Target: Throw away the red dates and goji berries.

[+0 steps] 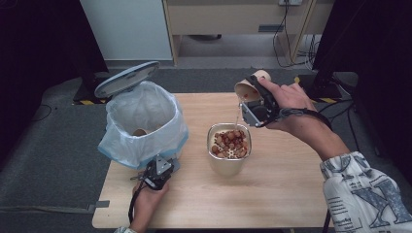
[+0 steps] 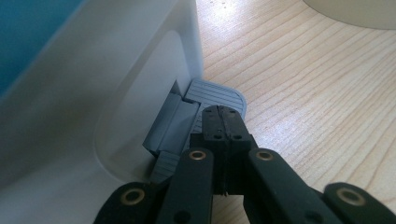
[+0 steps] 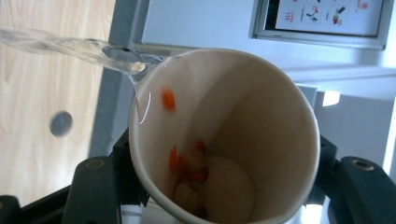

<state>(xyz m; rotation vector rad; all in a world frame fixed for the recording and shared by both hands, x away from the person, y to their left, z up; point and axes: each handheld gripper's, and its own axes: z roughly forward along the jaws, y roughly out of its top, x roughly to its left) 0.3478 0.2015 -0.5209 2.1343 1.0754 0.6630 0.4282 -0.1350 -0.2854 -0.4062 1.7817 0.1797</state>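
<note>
My right gripper is shut on a tilted paper cup, held above and just behind a cream pot. A thin stream of liquid runs from the cup's rim into the pot, which holds reddish-brown pieces. In the right gripper view the cup sits between the jaws, with water leaving its rim to the left and red bits and pale lumps inside. My left gripper is shut, its tips resting on the grey pedal of a pedal bin.
The bin's lid stands open and a white bag lines it, with a paper cup inside. The bin's white wall is close on the left of the left gripper. Bare wooden table lies in front and to the right of the pot.
</note>
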